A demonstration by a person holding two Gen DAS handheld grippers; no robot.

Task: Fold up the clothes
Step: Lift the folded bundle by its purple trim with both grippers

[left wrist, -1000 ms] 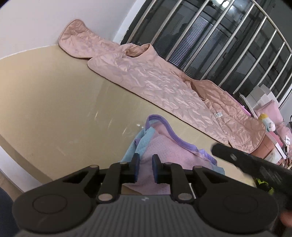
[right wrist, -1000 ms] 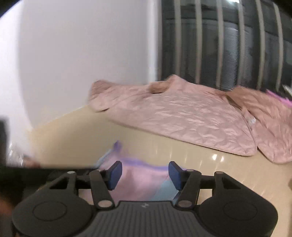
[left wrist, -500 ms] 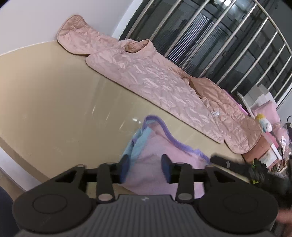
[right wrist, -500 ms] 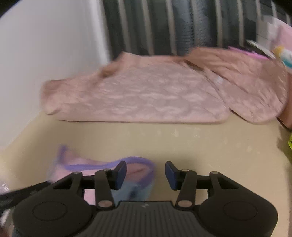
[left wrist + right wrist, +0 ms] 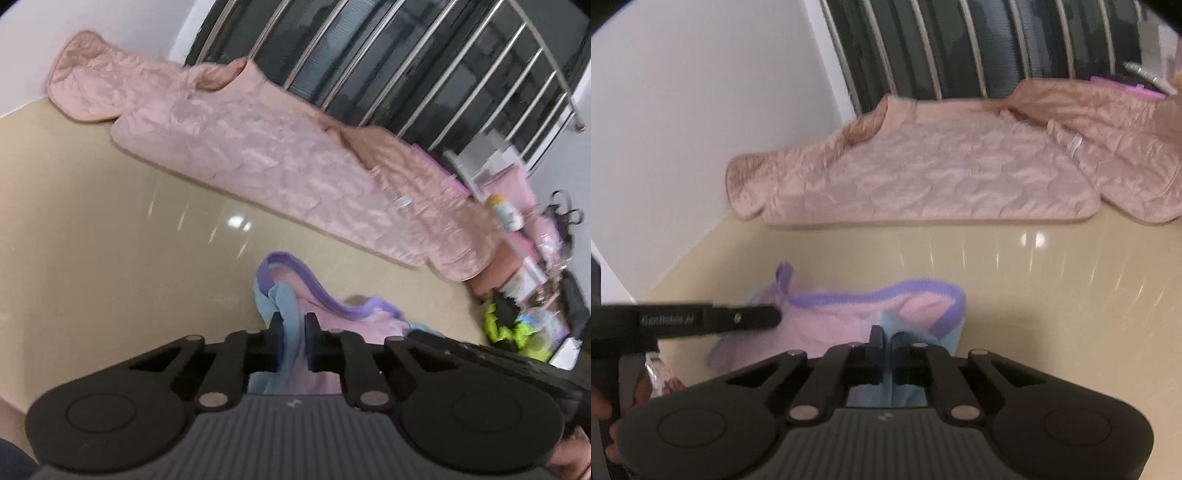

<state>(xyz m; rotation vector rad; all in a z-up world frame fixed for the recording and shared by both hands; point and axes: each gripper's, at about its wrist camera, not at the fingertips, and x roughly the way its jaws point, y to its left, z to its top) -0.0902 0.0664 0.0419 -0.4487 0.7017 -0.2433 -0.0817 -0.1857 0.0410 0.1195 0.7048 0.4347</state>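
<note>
Left jaws: left gripper (image 5: 294,324) has just closed from the wider gap of half a second ago, pinching a light-blue fold of the small pink garment with purple trim (image 5: 354,321).
Right jaws: right gripper (image 5: 886,338) has just closed almost fully, clamping the garment's blue edge (image 5: 891,322); earlier nothing was gripped.
Garment: bunched on the glossy beige bench (image 5: 1034,295), between both grippers.
Beyond: quilted pink jacket (image 5: 942,177) spread at 12 o'clock, unmoved.
</note>
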